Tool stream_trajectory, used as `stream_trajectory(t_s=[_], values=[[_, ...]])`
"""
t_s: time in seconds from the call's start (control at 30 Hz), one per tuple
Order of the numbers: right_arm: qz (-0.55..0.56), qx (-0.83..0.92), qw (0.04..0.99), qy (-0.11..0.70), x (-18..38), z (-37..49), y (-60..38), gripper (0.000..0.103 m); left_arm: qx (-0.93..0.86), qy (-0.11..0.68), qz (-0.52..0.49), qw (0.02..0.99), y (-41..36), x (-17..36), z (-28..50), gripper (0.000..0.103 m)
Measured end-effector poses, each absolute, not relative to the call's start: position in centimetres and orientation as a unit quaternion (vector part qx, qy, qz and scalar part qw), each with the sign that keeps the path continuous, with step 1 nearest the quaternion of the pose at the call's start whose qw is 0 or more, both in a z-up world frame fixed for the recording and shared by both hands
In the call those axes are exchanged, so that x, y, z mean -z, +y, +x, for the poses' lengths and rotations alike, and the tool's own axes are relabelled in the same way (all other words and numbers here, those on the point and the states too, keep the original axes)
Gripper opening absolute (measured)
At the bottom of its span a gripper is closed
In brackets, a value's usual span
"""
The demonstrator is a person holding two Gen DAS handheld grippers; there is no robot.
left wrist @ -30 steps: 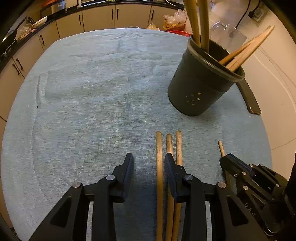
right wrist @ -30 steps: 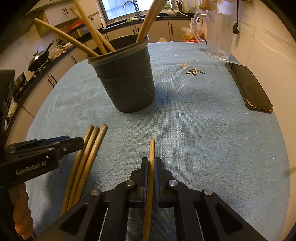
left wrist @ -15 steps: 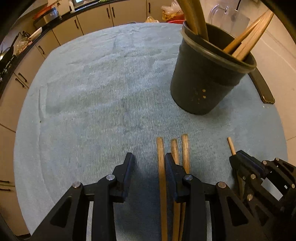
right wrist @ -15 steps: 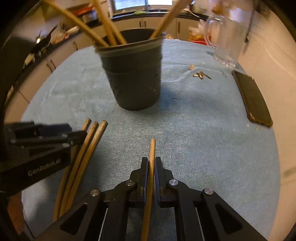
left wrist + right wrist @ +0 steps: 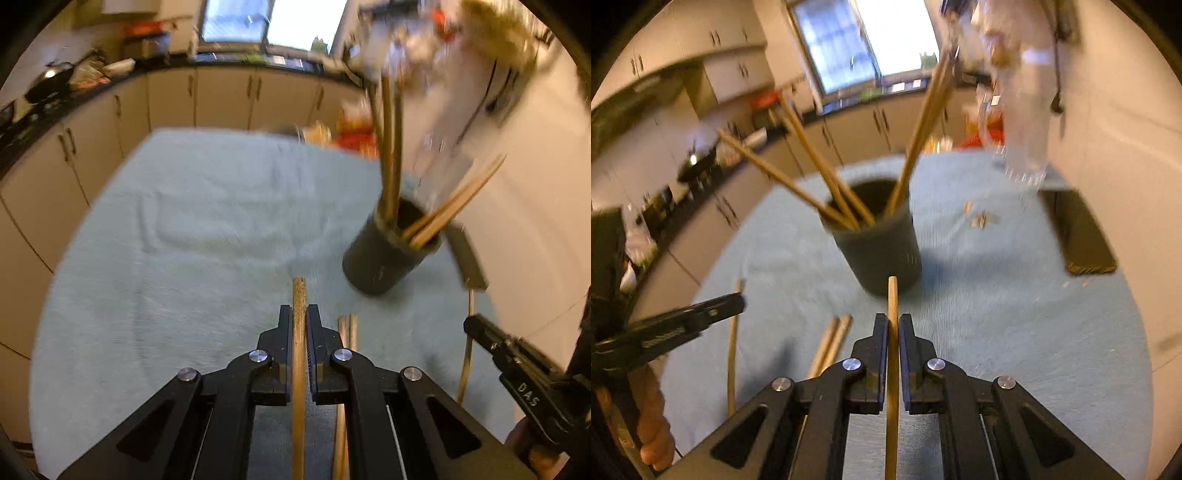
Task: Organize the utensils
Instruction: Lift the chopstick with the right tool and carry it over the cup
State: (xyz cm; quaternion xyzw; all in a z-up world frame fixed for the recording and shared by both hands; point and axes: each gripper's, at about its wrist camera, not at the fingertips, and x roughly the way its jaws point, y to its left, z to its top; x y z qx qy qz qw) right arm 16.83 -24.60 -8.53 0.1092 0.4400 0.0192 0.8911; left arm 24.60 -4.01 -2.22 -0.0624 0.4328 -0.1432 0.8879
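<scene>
Both grippers loaded, one wooden stick apiece, holder dead ahead.

My left gripper has its jaws clamped on a round, rough-grained stick, and my right gripper is pinched tight on a slimmer, smoother stick; I grip each partway along its length, tip pointing forward, so I judge I can tilt them into the dark round holder. That holder stands upright on the ribbed blue-grey cloth, its mouth already bristling with leaning sticks. Two more sticks lie side by side on the cloth between my grippers, waiting. A flat black phone lies well off to the right.
</scene>
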Motion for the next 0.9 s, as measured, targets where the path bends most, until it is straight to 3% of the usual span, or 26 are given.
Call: stream_trajectory(t_s=[0.17,0.9], values=[[0.097,-0.023,0.912,0.398,5.3,14.7,-23.7,0.007,0.136,0.387,-0.086,0.908,-0.7,-1.6,20.9,0.007],[0.092,-0.013,0.944,0.318,0.4,8.2,-23.2,0.007,0.091,0.321,-0.048,0.942,0.0,-4.9,12.4,0.007]])
